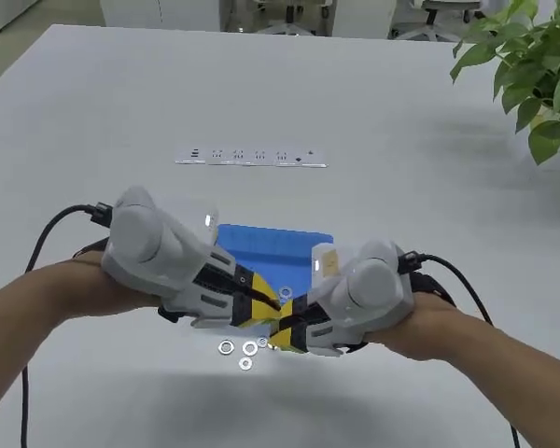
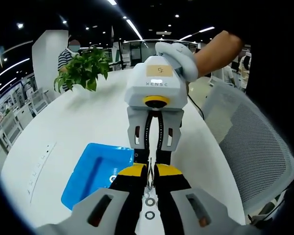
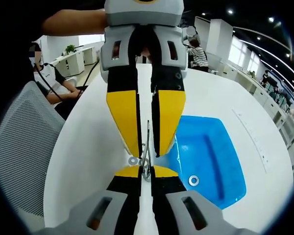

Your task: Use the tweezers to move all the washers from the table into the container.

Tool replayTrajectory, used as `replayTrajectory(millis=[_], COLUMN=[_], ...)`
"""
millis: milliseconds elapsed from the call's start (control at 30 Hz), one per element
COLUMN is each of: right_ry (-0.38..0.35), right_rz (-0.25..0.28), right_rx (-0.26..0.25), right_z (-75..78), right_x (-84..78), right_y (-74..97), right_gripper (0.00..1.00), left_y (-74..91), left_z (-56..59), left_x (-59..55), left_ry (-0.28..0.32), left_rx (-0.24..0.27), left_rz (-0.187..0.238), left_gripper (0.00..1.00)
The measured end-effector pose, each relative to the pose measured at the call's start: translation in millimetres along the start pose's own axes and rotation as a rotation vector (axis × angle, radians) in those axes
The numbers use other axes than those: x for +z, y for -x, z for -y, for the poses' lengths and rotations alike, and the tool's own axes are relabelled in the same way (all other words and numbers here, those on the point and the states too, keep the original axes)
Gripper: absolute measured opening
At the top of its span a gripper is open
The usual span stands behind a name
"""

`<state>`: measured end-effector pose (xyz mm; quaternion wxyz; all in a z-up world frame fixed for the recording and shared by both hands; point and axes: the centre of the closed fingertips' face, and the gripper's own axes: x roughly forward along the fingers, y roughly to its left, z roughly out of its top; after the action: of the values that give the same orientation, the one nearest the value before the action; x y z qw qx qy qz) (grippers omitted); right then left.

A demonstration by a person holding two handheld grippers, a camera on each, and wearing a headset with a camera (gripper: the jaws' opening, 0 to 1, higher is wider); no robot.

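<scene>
Blue container point(image 1: 261, 247) rim lies near washers point(image 1: 245, 352), tweezers point(image 3: 146, 164) pinched just beside.

— Container point(image 1: 271, 245): plain blue, no pattern?
— Plain blue. Silver for the washers point(image 1: 226, 347) and the tweezers point(image 3: 147, 147).
— And the left gripper point(image 2: 148, 178), the right gripper point(image 3: 146, 174)?
— Pale grey shells, black fingers point(image 2: 130, 188), yellow pads point(image 2: 133, 171), same on both. Black cable point(image 1: 47, 238) too.
— Table point(image 1: 261, 84)?
— White, with a pale strip point(image 1: 250, 157) of small dark marks. Green for the plant point(image 1: 532, 75), grey mesh on the chair point(image 3: 19, 147).
</scene>
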<state>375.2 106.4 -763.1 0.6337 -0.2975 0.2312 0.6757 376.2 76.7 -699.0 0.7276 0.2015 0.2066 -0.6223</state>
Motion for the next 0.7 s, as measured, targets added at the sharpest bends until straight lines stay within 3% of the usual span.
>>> replayTrajectory(millis=[100, 167, 233, 367, 433, 500, 700], right_ry=[0.001, 0.009, 0.011, 0.016, 0.018, 0.02, 0.041], right_rz=[0.002, -0.004, -0.004, -0.006, -0.004, -0.002, -0.011], right_rx=[-0.002, -0.005, -0.006, -0.01, -0.013, -0.016, -0.034], right_z=[-0.5, -0.9, -1.3, -0.5, 0.0, 1.0, 7.7], right_x=[1.8, 2.2, 3.6, 6.1, 8.5, 11.6, 19.2], right_y=[2.5, 4.8, 8.0, 13.7, 16.5, 19.8, 29.8], right_gripper=[0.08, 0.08, 0.08, 0.08, 0.08, 0.08, 0.08], left_y=[3.0, 5.7, 9.2, 15.2, 17.9, 20.8, 31.2], left_z=[-1.5, 0.1, -0.6, -0.7, -2.7, -1.4, 0.5], left_x=[3.0, 4.4, 4.2, 2.2, -2.3, -2.6, -1.8], left_ry=[0.019, 0.077, 0.075, 0.117, 0.169, 0.153, 0.182], left_rx=[0.007, 0.001, 0.013, 0.036, 0.055, 0.065, 0.118], left_rz=[0.016, 0.032, 0.04, 0.061, 0.054, 0.062, 0.076], left_gripper=[0.16, 0.21, 0.22, 0.33, 0.42, 0.48, 0.61])
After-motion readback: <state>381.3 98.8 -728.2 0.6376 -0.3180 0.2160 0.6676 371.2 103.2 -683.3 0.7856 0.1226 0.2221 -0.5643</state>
